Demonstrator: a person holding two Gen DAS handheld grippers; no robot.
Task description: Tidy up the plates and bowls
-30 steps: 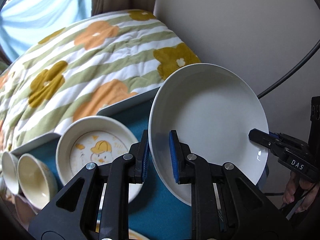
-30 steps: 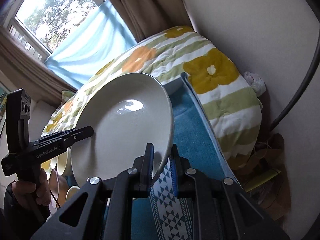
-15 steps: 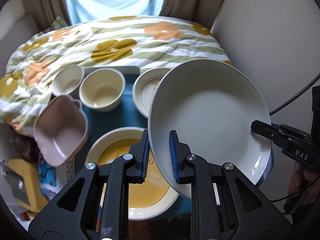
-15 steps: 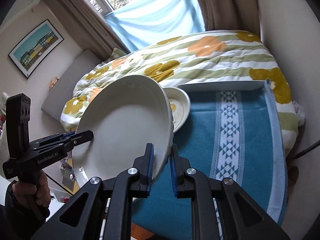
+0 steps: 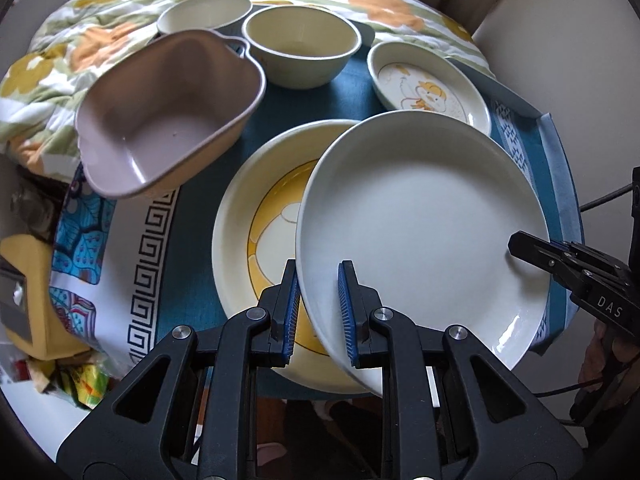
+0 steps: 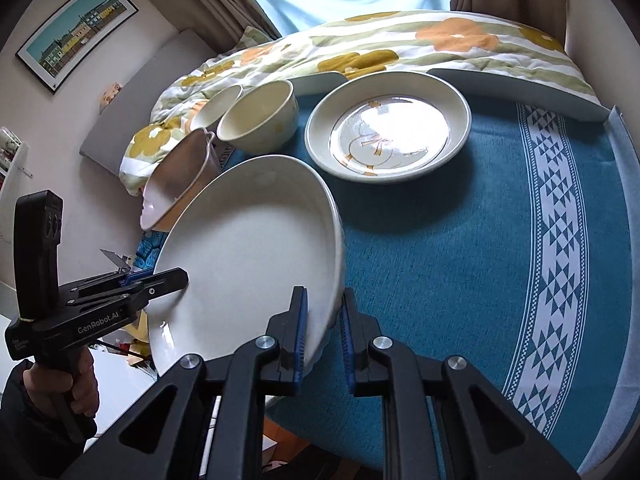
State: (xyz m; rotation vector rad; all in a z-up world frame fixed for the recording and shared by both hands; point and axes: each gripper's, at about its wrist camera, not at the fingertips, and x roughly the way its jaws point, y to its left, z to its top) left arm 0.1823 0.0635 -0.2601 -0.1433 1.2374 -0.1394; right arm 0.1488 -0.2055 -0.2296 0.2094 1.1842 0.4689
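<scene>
Plates and bowls crowded the teal-clothed surface (image 6: 460,240) as you carried the white plate (image 5: 416,232) between both tools. From the left: the pink square bowl (image 5: 168,112) sat tilted at the surface's left edge, two cream bowls (image 5: 300,48) stood behind it near the flowered quilt (image 6: 400,48), and the yellow-patterned plate (image 5: 248,240) lay flat directly under the white plate's left half. The small duck plate (image 5: 428,84) rested farther back, apart from the rest. Your left hand-held gripper (image 5: 318,300) was closed on the white plate's near rim, one pad above and one below; your right hand-held gripper (image 6: 322,332) pinched the opposite rim the same way. The plate hung tilted above the yellow one; I could not tell whether it touched it.

To finish the stack well, you likely needed to level the white plate first, centre it over the yellow-patterned plate, then lower both sides together so neither rim struck early. Releasing one side before the plate rested risked a slip and a chipped edge.
</scene>
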